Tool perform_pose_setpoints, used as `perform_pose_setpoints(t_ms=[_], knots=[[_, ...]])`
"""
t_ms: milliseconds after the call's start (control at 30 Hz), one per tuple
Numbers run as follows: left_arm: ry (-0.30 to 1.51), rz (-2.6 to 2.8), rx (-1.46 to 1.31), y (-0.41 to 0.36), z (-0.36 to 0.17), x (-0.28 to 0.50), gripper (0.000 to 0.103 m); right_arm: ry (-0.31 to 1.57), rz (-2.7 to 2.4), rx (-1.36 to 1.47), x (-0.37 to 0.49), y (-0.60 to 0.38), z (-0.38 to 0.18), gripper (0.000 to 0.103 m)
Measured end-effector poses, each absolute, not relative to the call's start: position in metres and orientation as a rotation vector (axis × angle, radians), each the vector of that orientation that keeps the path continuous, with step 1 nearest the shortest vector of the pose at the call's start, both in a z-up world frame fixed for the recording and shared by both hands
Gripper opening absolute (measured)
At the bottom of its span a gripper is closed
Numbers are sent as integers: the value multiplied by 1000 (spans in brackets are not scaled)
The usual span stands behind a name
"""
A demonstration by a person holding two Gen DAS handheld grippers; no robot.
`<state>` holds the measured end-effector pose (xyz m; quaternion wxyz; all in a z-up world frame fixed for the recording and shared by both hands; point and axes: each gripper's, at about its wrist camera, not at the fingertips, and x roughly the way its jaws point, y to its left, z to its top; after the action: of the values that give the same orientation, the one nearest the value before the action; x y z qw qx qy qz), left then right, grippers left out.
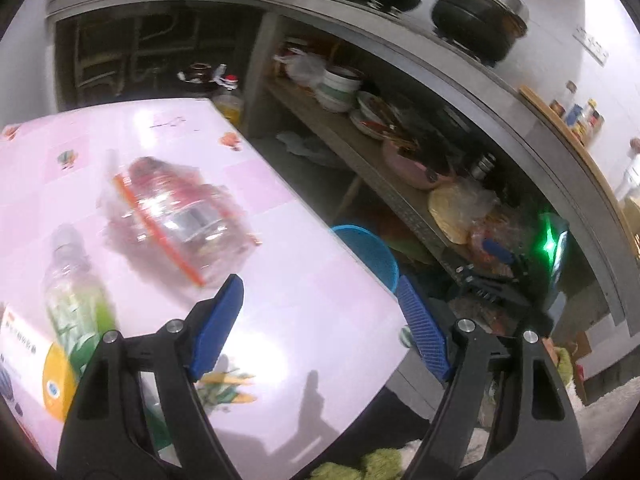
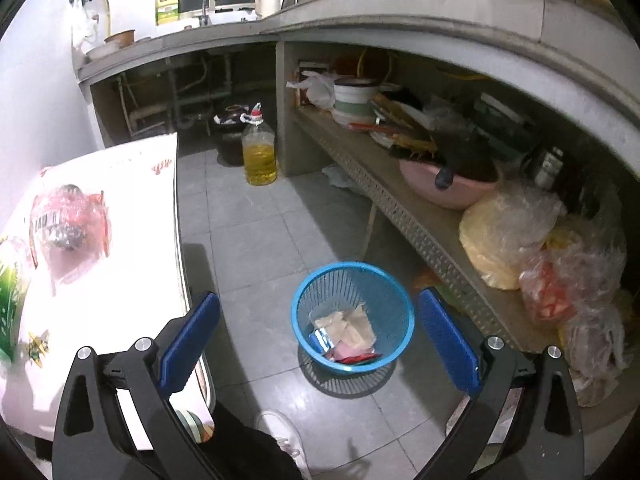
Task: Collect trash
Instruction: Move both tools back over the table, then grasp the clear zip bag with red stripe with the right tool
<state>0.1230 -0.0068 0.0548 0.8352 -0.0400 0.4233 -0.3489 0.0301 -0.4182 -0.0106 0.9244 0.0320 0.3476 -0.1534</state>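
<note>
Blue ribbed pads line both claws, and each claw is spread wide with nothing between its fingers. The left gripper (image 1: 320, 300) hangs over the near corner of a table (image 1: 312, 280) covered in a pale pink patterned cloth. Ahead of it and to its left, near but apart from the left pad, lies a crumpled clear plastic bag (image 1: 180, 216) with red print and an orange strip. Further left on the cloth lies a clear plastic bottle (image 1: 74, 284) with a green label, on its side, next to a white and yellow carton (image 1: 36, 360) at the picture's edge (the left view is blurred, so print cannot be read).

The table's right edge runs diagonally just ahead of the left claw's right finger; beyond it the floor drops away, and the rim of a blue mesh wastebasket (image 1: 368, 248) shows past that edge.

The right gripper (image 2: 320, 320) hovers above grey floor tiles, with the wastebasket (image 2: 352, 316) framed between its fingers, lower down. Scraps of paper and wrappers (image 2: 346, 332) lie inside it. The table edge sits just beside the right claw's left finger; a low shelf (image 2: 400, 208) crowded with bowls and bags runs along the right. Open floor stretches ahead to a jug of yellow oil (image 2: 260, 148).
</note>
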Motion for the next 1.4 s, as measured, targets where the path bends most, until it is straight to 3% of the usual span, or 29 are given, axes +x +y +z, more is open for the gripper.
perform_pose_setpoints(t_ms=[300, 700, 1333, 1400], knots=[[855, -604, -105, 39, 49, 115, 75, 643, -145, 169, 43, -395, 14, 96], [835, -467, -109, 87, 32, 112, 75, 712, 214, 207, 94, -311, 24, 97], [801, -357, -194, 136, 28, 124, 75, 638, 327, -412, 131, -150, -34, 96], [805, -357, -197, 137, 27, 125, 75, 638, 308, -461, 134, -143, -39, 90]])
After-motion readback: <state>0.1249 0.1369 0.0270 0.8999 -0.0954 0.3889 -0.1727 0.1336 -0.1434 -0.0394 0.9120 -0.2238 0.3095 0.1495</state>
